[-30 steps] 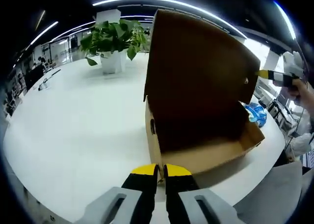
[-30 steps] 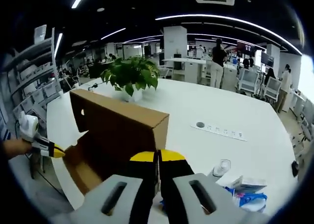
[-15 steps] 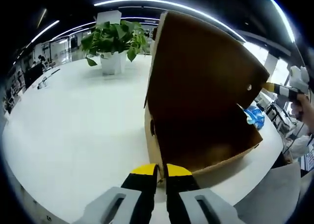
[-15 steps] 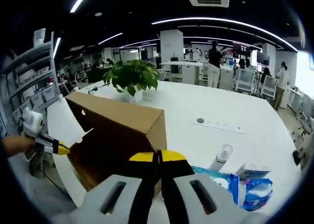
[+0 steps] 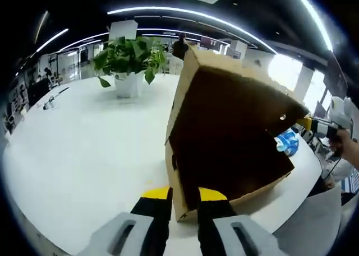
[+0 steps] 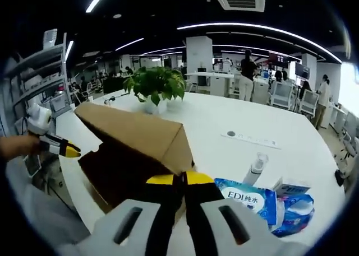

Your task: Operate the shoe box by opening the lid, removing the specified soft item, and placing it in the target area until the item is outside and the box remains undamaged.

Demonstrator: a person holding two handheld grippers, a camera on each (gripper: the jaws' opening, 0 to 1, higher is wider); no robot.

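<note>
Shoe box [image 5: 224, 149]: on white table [image 5: 84, 138], lid [image 6: 134, 135] partly raised. Left gripper [image 5: 184, 195] pinches its front corner; right gripper [image 6: 179, 180] pinches lid edge. Soft item unseen; removal pending.

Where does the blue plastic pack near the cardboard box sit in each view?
Left gripper view: the blue plastic pack peeks out at right of centre, past the far edge of the brown cardboard shoe box.
Right gripper view: it lies at lower right on the white table, beside the box.
Shared landmark: the green potted plant.
</note>
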